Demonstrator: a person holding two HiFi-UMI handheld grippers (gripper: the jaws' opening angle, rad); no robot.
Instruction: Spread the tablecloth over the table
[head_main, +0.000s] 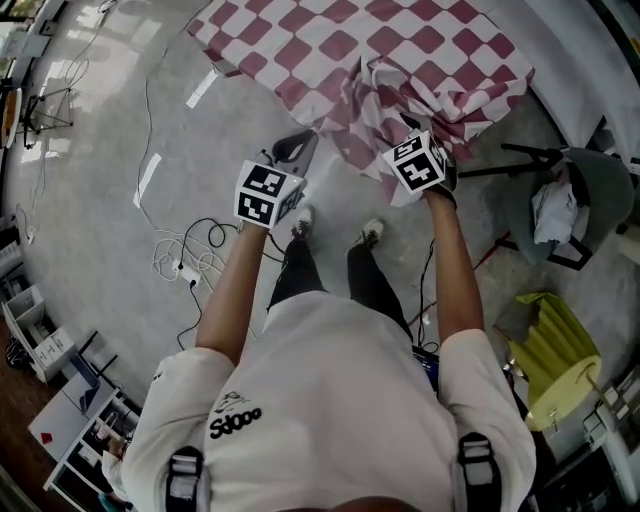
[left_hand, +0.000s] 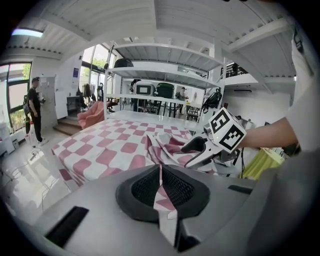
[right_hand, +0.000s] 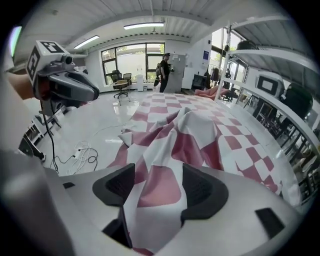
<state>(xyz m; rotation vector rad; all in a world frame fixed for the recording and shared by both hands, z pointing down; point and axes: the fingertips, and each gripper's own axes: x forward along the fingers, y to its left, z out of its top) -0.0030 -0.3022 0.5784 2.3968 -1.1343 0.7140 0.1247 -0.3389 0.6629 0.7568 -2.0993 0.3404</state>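
Note:
A red-and-white checked tablecloth (head_main: 340, 45) covers the table, with a crumpled heap (head_main: 385, 115) at its near edge. My left gripper (head_main: 295, 148) is off the table's near corner, shut on a narrow fold of the cloth (left_hand: 162, 200) that runs between its pads. My right gripper (head_main: 405, 130) is at the heap. In the right gripper view its jaws (right_hand: 157, 187) stand wide, and a broad fold of cloth (right_hand: 160, 185) lies loose between them. Each gripper shows in the other's view: the right gripper (left_hand: 195, 148) above the heap, the left gripper (right_hand: 92, 92) to the left.
White and black cables (head_main: 185, 255) lie on the floor left of my feet. A black chair (head_main: 570, 210) with a cloth on it and a yellow-green stool (head_main: 550, 355) stand at the right. Shelving (head_main: 40, 340) is at the lower left. A person (right_hand: 164, 72) stands far off.

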